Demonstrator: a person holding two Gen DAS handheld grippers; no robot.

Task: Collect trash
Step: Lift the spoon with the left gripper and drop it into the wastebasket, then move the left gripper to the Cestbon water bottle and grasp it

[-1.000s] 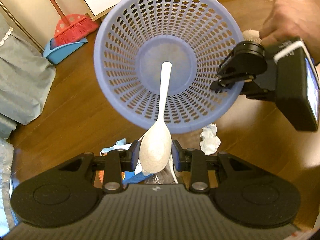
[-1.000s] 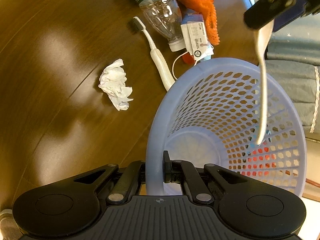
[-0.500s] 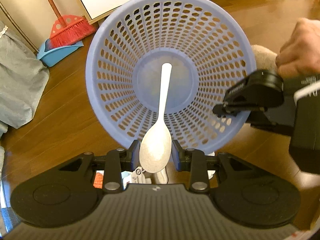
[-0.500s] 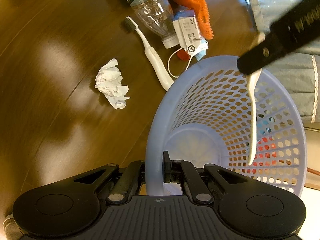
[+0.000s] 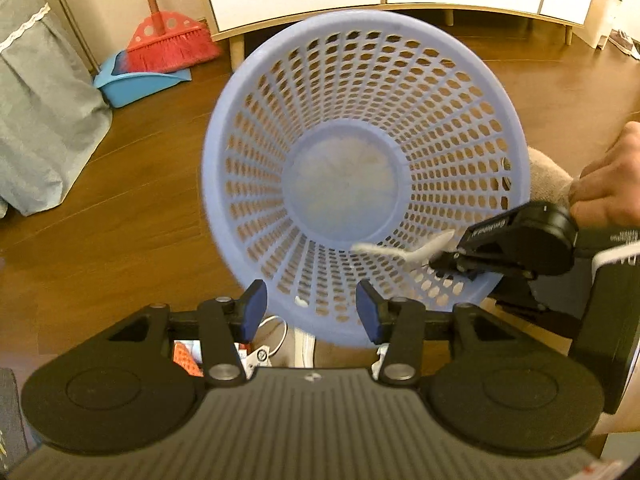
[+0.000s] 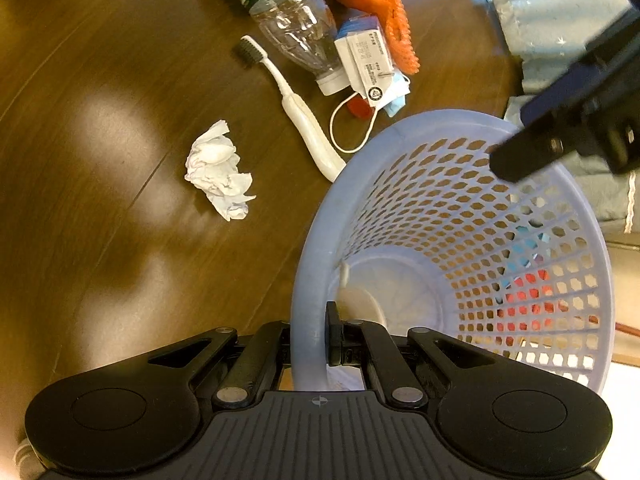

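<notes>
A lilac plastic basket point(image 5: 248, 128) is tipped with its mouth toward my left gripper point(image 5: 310, 314), which stands open and empty just before the rim. A white plastic spoon point(image 5: 404, 250) shows blurred inside the basket, free of my fingers; in the right wrist view the spoon point(image 6: 360, 300) lies near the basket's bottom. My right gripper point(image 6: 312, 340) is shut on the basket rim point(image 6: 304, 280), with one finger inside and one outside. A crumpled tissue point(image 6: 218, 170), a white toothbrush point(image 6: 296, 108), a clear bottle point(image 6: 288, 16) and a tagged packet point(image 6: 366, 64) lie on the wooden floor.
An orange net point(image 6: 372, 4) lies beside the bottle. A red broom point(image 5: 168, 46) stands in a blue dustpan point(image 5: 132, 84) by white cabinets. Grey-blue cloth point(image 5: 40, 120) hangs at the left. A hand point(image 5: 608, 184) holds the right gripper's body.
My left gripper has opened and let go of the spoon, which has dropped into the basket. The basket has tilted further toward the left gripper.
</notes>
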